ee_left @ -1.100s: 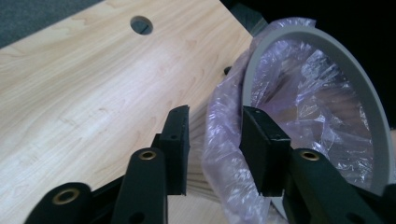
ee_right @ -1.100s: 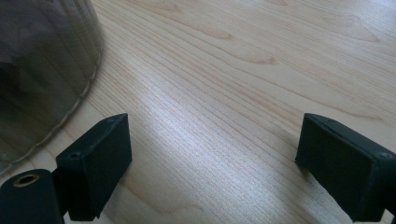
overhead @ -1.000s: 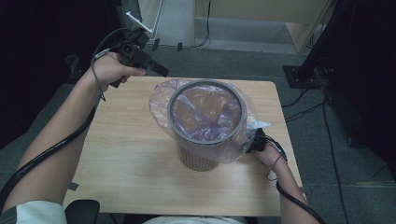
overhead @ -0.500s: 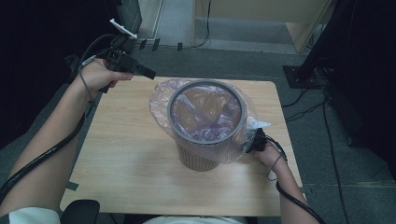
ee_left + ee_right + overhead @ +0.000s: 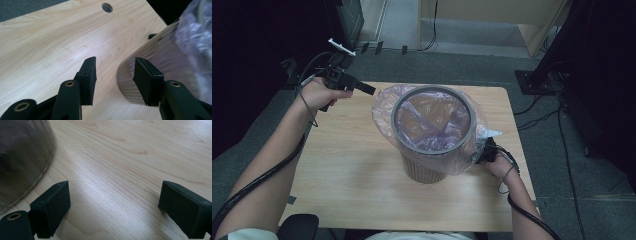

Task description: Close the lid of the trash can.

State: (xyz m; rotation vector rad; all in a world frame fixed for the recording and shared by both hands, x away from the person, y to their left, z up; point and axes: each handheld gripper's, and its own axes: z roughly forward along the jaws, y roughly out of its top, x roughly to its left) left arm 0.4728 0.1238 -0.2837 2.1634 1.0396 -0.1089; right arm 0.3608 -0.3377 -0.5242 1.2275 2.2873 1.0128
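Bin (image 5: 424,167): stands on the tabletop (image 5: 337,180), right of centre, nearer the far edge than the near one.
Bag (image 5: 384,107): lines the bin, folded out over its rim and hanging down the outside.
Left gripper (image 5: 364,89): above the far left corner, left of the bin and apart from it.
Right gripper (image 5: 479,155): near the right edge, just beside the bin's right flank (contact with the bag cannot be judged).
Hole (image 5: 107,7): set in the tabletop, close to an edge.
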